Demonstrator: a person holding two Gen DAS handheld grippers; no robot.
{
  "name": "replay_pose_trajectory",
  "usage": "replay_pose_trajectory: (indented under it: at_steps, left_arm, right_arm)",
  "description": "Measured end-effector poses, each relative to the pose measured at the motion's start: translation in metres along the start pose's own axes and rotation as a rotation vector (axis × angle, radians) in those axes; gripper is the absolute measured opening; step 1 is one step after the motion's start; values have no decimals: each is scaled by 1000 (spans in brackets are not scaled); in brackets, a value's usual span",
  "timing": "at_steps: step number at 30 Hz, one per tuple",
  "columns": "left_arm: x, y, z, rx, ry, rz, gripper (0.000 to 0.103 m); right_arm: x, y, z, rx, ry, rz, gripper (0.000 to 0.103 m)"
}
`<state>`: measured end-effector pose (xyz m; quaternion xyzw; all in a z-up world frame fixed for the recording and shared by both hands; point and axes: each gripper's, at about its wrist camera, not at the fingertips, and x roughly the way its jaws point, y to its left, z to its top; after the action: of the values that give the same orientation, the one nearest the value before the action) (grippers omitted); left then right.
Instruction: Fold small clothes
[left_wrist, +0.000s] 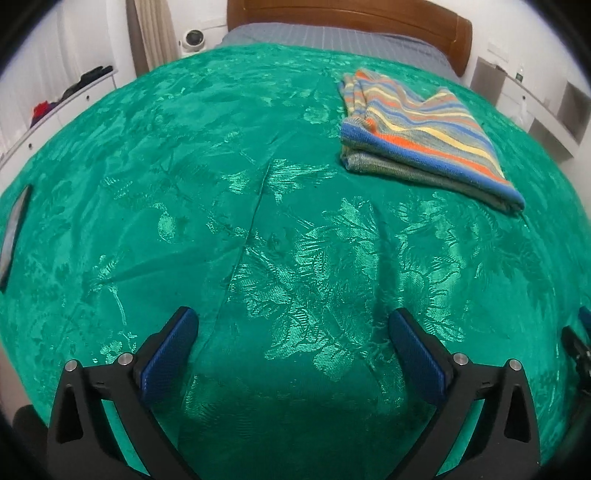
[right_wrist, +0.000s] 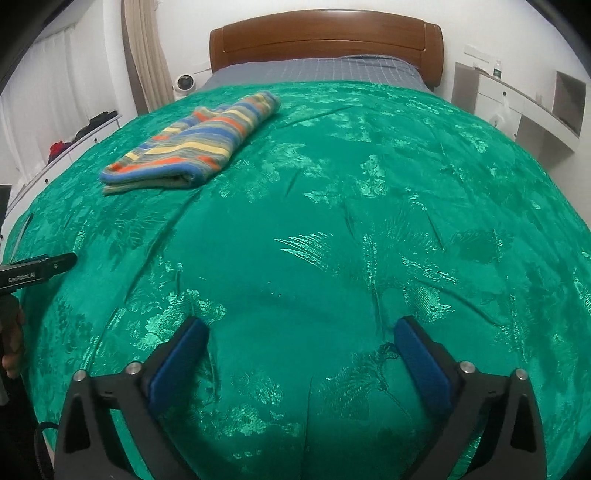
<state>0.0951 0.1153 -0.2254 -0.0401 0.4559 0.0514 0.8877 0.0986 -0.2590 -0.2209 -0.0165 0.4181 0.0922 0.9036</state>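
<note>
**Folded garment at rest, both grippers idle**

Striped garment (left_wrist: 417, 133) lying folded in a compact stack on the far part of the bed (left_wrist: 184, 184), apparently set aside as finished. Left gripper (left_wrist: 295, 350) and right gripper (right_wrist: 301, 354) poised above the near green bedspread, well apart from the garment. Fingers of both spread wide, gripping nothing and touching nothing.

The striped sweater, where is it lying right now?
The striped sweater lies folded on the green bedspread, toward the wooden headboard: upper right in the left wrist view, upper left in the right wrist view.
</note>
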Motion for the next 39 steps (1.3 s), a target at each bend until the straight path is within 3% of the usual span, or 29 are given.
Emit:
replay_pose_trajectory:
  at_steps: [9, 12, 15, 18, 22, 27, 33, 39]
  left_arm:
    - [-3, -1, -1, 15, -8, -12, 103]
    - [-3, -1, -1, 41, -4, -14, 103]
    - [-5, -1, 1, 54, 4, -18, 103]
    - [-13, -2, 13, 61, -19, -26, 103]
    - [-7, -5, 39, 97, -38, -12, 103]
    - [37, -4, 63, 64, 8, 7, 103]
    - [38, -9, 56, 63, -84, 56, 103]
    - [30, -3, 39, 37, -163, 25, 103]
  right_arm:
    - [-3, -3, 5, -3, 32, 16, 103]
    - [-17, -9, 11, 28, 52, 26, 102]
    - [-39, -20, 15, 72, 14, 12, 102]
    - [-55, -31, 22, 62, -17, -29, 102]
    - [-54, -44, 35, 49, 5, -88, 102]
    - [-61, -47, 46, 150, 1, -22, 102]
    - [-64, -30, 50, 202, 30, -37, 102]
    - [-46, -23, 49, 293, 91, -57, 102]
